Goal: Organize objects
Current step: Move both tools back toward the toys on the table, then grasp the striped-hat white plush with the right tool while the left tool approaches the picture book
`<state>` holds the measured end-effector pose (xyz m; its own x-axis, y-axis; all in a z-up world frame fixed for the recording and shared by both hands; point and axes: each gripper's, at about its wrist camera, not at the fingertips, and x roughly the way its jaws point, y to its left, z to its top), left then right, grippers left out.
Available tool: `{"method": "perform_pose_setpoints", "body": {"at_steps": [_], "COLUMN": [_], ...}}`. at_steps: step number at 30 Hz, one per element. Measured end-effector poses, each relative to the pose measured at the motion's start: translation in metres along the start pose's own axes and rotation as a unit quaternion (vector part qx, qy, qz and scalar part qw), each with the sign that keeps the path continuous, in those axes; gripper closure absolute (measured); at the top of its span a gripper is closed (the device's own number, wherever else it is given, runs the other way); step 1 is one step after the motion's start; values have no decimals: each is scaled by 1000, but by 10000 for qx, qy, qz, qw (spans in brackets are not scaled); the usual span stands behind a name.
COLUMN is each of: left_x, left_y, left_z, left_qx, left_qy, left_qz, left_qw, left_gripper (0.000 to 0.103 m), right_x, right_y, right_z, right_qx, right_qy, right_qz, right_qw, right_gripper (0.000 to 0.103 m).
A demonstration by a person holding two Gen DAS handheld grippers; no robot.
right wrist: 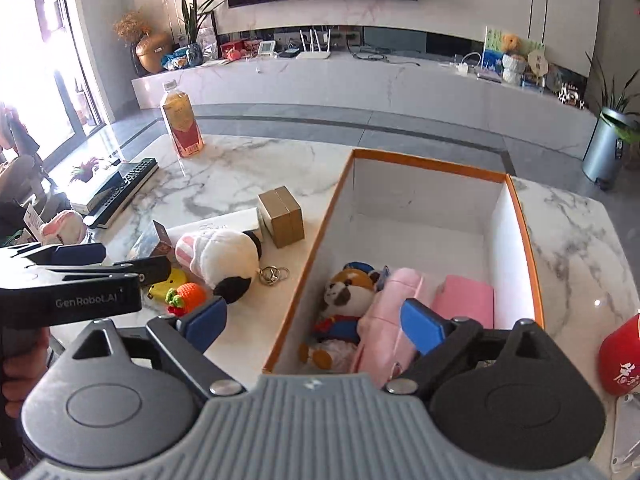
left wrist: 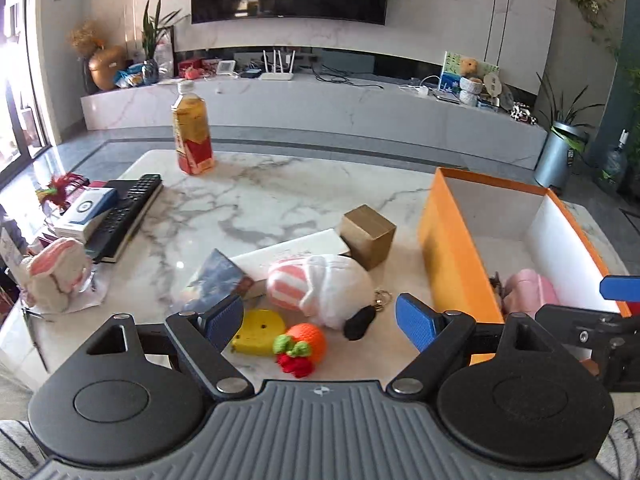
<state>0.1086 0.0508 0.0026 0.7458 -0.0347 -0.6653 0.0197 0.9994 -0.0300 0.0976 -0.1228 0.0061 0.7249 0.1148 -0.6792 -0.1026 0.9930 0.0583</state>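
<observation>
An orange box (left wrist: 452, 248) (right wrist: 320, 224) stands on the marble table. Inside lie a panda plush (right wrist: 344, 300), a pink pouch (right wrist: 390, 320) and a pink block (right wrist: 466, 300). Left of the box lie a white-and-pink plush (left wrist: 324, 290) (right wrist: 220, 254), a crochet orange (left wrist: 306, 344) (right wrist: 188, 296), a yellow piece (left wrist: 258, 332) and a gold box (left wrist: 368, 236) (right wrist: 282, 216). My left gripper (left wrist: 320, 324) is open, low over the plush and crochet orange. My right gripper (right wrist: 316, 324) is open above the box's near left wall.
A tea bottle (left wrist: 192, 132) (right wrist: 180, 120) stands at the far side. A remote (left wrist: 128, 208) on books and another plush (left wrist: 56, 272) lie at the left. A white flat box (left wrist: 292, 252) and a card (left wrist: 218, 280) lie mid-table. A red cup (right wrist: 622, 356) stands at the right.
</observation>
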Motion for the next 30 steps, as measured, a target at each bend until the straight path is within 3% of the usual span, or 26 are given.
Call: {"method": "perform_pose_setpoints", "body": {"at_steps": [6,10,13,18,30], "left_x": [-15,-16,-15,-13,-7], "left_y": [19,30,32,30,29], "left_z": [-20,-28,-36,-38,-44], "left_qx": [291,159,327,396,494], "left_qy": [-483,-725,-945,-912,-748], "left_qz": [352,205,56,-60,-197], "left_qw": [9978,9970,9950,9950,9958], "left_gripper": [4,4,4,4,4], "right_x": [8,11,13,18,19], "right_y": [32,50,59,69,73], "right_z": [-21,-35,-43,-52,-57], "right_qx": [178,187,82,-341,-476], "right_qy": [-67,-300,-482,-541,-535], "right_qz": [-121,-310,-299,-678,-637], "right_qw": [9997,9989,9984,9956,9954], "right_gripper": [8,8,8,8,8]}}
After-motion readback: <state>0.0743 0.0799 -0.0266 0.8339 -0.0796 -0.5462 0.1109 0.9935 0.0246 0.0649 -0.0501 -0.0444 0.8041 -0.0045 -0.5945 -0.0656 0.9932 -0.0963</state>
